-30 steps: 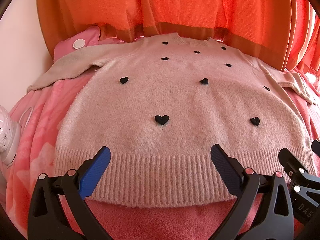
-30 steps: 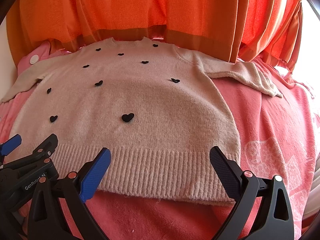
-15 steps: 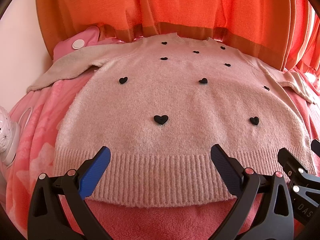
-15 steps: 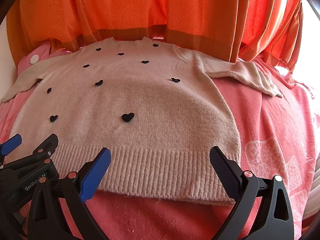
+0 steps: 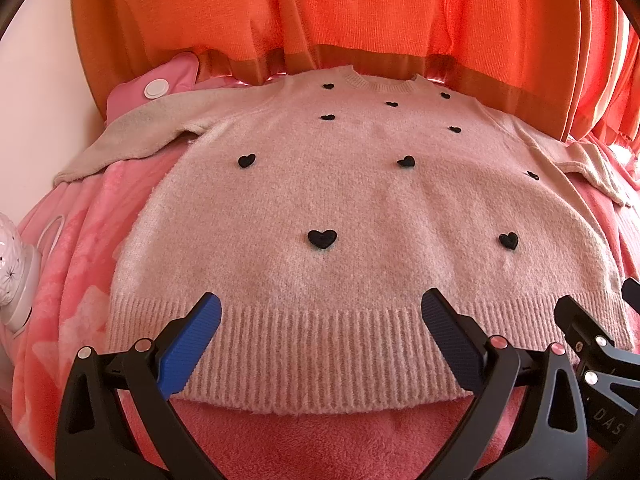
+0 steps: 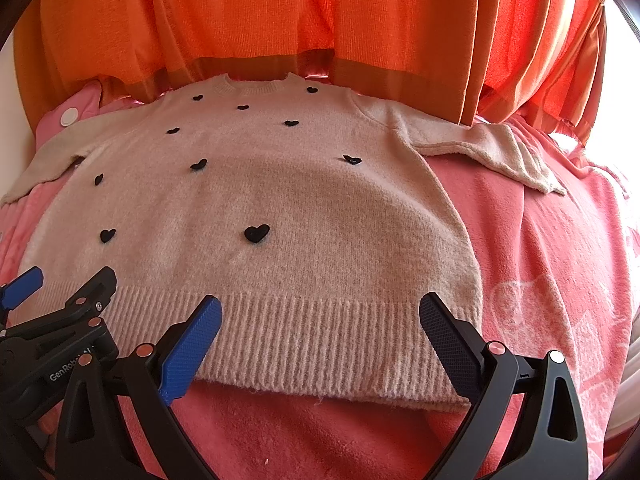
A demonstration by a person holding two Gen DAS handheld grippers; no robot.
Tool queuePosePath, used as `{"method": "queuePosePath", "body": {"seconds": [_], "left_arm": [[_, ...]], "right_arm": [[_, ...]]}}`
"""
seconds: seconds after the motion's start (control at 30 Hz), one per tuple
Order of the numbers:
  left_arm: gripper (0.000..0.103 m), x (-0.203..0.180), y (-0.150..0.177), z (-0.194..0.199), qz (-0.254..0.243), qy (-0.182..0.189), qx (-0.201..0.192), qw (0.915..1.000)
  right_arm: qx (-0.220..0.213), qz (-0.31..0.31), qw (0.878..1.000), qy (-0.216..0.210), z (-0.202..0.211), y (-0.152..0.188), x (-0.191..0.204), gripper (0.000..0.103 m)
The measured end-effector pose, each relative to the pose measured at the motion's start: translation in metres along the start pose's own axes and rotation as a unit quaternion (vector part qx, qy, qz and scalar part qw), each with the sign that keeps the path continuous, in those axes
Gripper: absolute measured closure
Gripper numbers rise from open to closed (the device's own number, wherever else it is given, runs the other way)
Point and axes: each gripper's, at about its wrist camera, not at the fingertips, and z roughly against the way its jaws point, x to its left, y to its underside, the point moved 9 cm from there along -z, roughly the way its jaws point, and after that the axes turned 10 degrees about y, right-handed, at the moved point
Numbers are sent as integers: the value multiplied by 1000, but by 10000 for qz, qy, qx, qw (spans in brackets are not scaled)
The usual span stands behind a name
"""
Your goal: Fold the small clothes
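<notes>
A small beige knit sweater (image 5: pixel 360 208) with black hearts lies flat, face up, on a pink blanket, sleeves spread out to both sides; it also shows in the right wrist view (image 6: pixel 304 208). My left gripper (image 5: pixel 320 312) is open and empty, hovering over the left part of the ribbed hem. My right gripper (image 6: pixel 320 314) is open and empty over the right part of the hem. Each gripper shows at the edge of the other's view.
The pink blanket (image 6: pixel 540 280) covers the surface. Orange curtains (image 5: pixel 360 12) hang right behind the sweater's collar. A pink pouch with a white button (image 5: pixel 156 88) lies at the back left. A white ornament (image 5: pixel 16 272) sits at the left edge.
</notes>
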Motion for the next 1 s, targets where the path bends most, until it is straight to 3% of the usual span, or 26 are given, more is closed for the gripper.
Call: {"method": "queuePosePath", "body": {"seconds": [0.37,0.47,0.57,0.67,0.77,0.87,1.0], "left_arm": [[5,0,0,0,29,21,14,10000],[5,7,-2,2,172,95,75,9998],[5,16,-16,6,483,535,133,9973],[5,26,-41,10,651,773,-16,9949],[5,31,-70,5,921,1013,-155,9905],[5,29,-98,-11,1198,1162,-232,9857],[5,23,-125,-41,1387,1146,-283,9833]], "right_arm": [[48,-56,9999,-89,0,-2,-1,6],[168,-507,9970,-566,3,-18,-21,6],[122,-1342,9878,-781,-4,-49,-77,6],[263,-2118,9749,-637,-43,-74,-153,6],[650,-2856,9552,-421,-110,-83,-230,6],[1081,-3572,9267,-445,-170,-79,-281,8],[1194,-4204,8992,-223,-222,-81,-330,12]]}}
